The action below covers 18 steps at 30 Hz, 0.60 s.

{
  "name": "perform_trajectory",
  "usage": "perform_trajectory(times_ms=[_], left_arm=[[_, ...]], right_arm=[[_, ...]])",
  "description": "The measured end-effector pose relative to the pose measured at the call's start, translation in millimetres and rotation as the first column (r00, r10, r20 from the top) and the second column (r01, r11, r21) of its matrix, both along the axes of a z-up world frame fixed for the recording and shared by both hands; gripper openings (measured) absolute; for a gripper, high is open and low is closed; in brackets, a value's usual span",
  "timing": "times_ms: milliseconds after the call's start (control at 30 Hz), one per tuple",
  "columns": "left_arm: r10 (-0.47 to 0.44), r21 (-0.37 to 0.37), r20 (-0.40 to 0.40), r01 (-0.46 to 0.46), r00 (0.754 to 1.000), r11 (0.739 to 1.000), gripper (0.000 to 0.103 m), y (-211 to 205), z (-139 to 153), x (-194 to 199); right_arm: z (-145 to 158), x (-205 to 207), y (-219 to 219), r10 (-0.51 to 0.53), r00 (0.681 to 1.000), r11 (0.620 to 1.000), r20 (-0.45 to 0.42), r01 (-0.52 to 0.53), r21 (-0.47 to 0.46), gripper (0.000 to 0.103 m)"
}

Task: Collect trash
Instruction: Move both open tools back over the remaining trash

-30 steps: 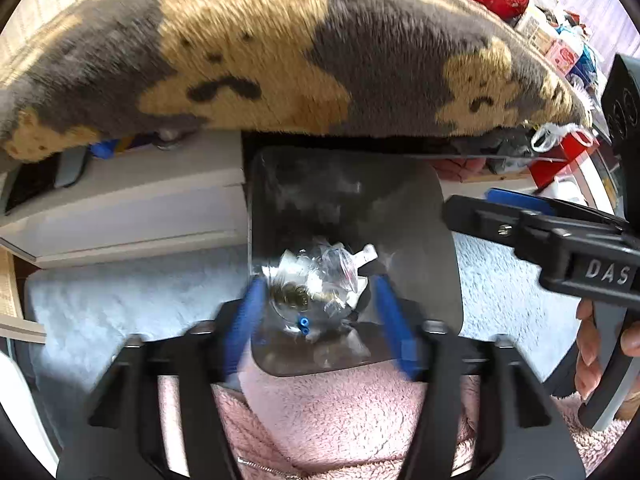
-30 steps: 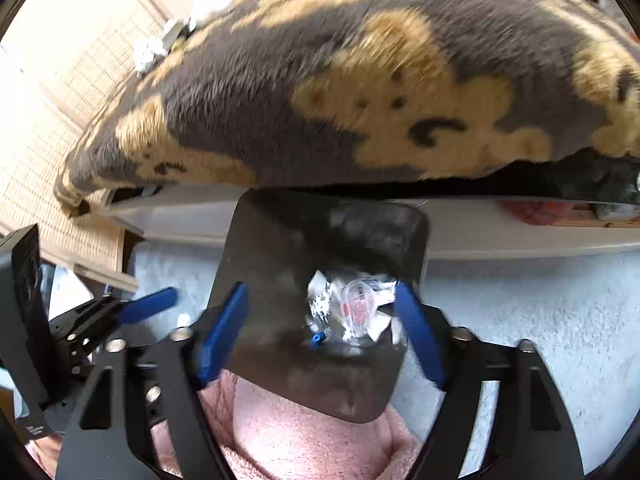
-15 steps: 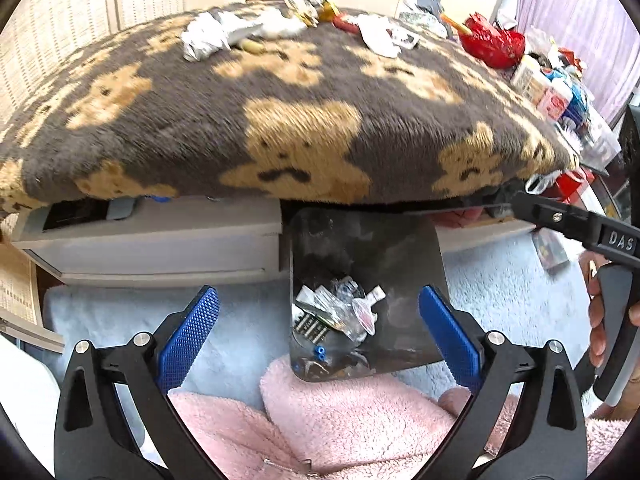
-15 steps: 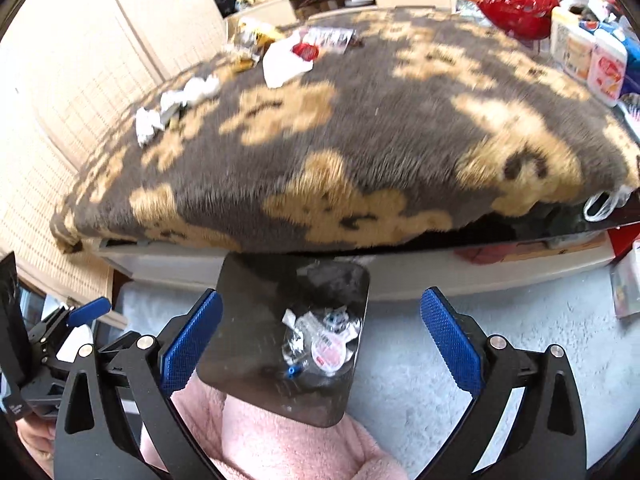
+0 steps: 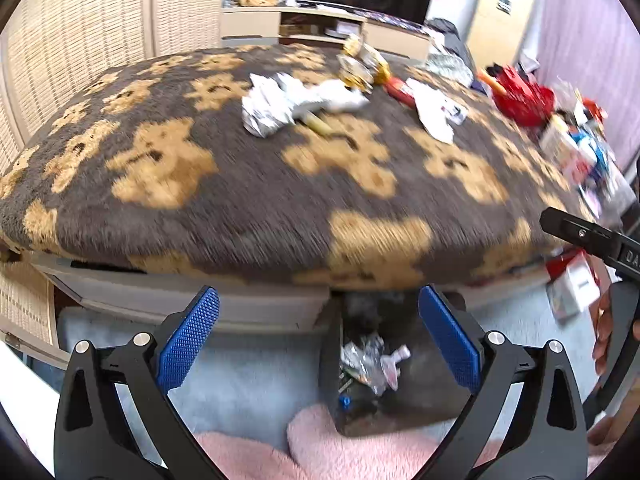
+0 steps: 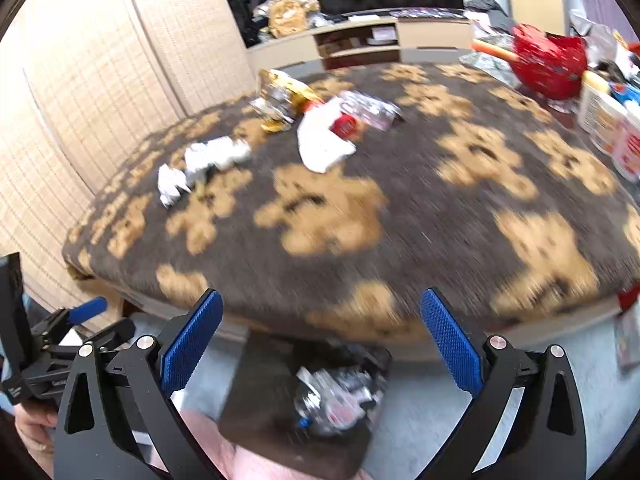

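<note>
**Two empty grippers raised above the trash bin**

Several crumpled wrappers (image 5: 374,362) lie inside the dark bin (image 5: 424,384), which stands on the pale carpet against the low table's front edge, partly under the overhang of the bear-print blanket (image 5: 256,208). More trash sits on that blanket, well beyond the bin: crumpled white paper (image 5: 266,110), a gold wrapper (image 5: 362,66) and a white wrapper with a red patch (image 6: 326,136). Left gripper (image 5: 318,338) and right gripper (image 6: 320,338) both hang above the bin with jaws spread wide and nothing between the blue pads (image 5: 188,344). One second earlier both sat low over the bin, the left one around the wrappers; half a second ago they were already spread, and since then both views have lifted further, so the blanket's top and its litter now fill the frame while the bin has dropped to the lower edge. Pink fleece (image 5: 344,452) lies nearest the cameras, just before the bin.
</note>
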<state>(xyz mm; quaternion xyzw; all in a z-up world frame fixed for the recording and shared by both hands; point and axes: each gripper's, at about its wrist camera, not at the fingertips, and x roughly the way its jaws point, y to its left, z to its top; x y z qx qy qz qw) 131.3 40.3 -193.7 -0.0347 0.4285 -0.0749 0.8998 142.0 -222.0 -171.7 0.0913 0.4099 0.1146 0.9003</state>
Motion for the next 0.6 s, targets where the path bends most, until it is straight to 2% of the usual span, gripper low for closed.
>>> perform_trajectory(times_ms=[167,367,500,600], left_arm=[[0.029,0.01,0.035,-0.03,0.999,1.0,0.094,12.8,9.6,33.7],[0.059,0.015,0.059,-0.059,0.997,0.998,0.094,30.8,17.2,78.5],[0.067,0.009,0.063,-0.068,0.996,0.998,0.089,38.9,18.6,108.7],[0.057,0.008,0.06,-0.058,0.997,0.998,0.081,40.7,16.8,129.5]], right_arm=[[9.1,43.7,16.0,0.009,0.998,1.0,0.057,-0.009,-0.002,0.1],[9.2,91.2,27.6,-0.016,0.998,1.0,0.059,0.017,-0.026,0.1],[6.0,117.6,32.2,-0.03,0.998,0.998,0.059,0.034,-0.056,0.1],[1.5,134.9,34.7,-0.028,0.999,0.998,0.042,0.031,-0.05,0.1]])
